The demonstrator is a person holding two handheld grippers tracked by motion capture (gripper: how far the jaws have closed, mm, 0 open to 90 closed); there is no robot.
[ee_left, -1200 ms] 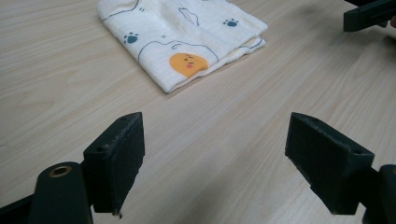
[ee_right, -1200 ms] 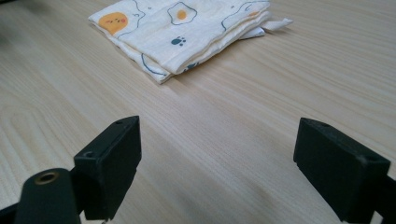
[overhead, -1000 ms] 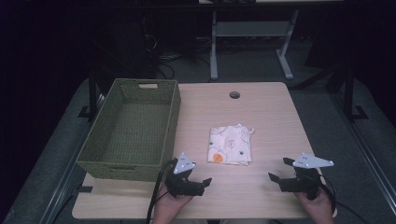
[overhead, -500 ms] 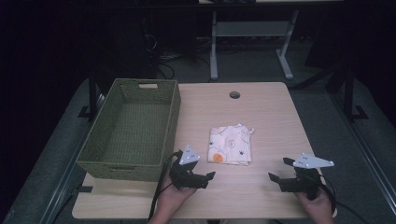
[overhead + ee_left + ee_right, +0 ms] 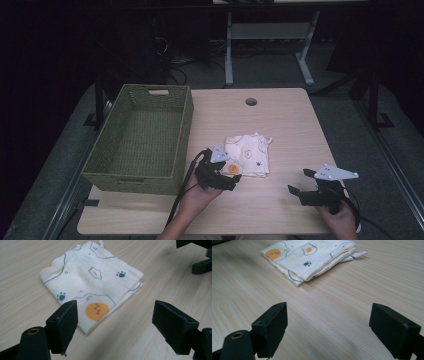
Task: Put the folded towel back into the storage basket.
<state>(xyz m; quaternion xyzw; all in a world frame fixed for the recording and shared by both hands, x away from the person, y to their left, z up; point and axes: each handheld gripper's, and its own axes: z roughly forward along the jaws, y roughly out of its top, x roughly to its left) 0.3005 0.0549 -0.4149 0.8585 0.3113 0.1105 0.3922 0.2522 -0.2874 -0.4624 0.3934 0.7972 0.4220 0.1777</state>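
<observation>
Folded cloth [image 5: 248,154], white with egg and paw prints, lying flat on wooden table [image 5: 280,120], just below centre of high view. Left gripper [image 5: 227,179] at lower centre, jaws spread wide, tips at the cloth's near corner; in left gripper view, orange print of the cloth [image 5: 97,310] seen between the parted jaws. Right gripper [image 5: 300,182] at lower right, jaws likewise apart, well clear of the cloth, over bare tabletop. Green woven basket [image 5: 181,131] at left of frame, beside the cloth.
</observation>
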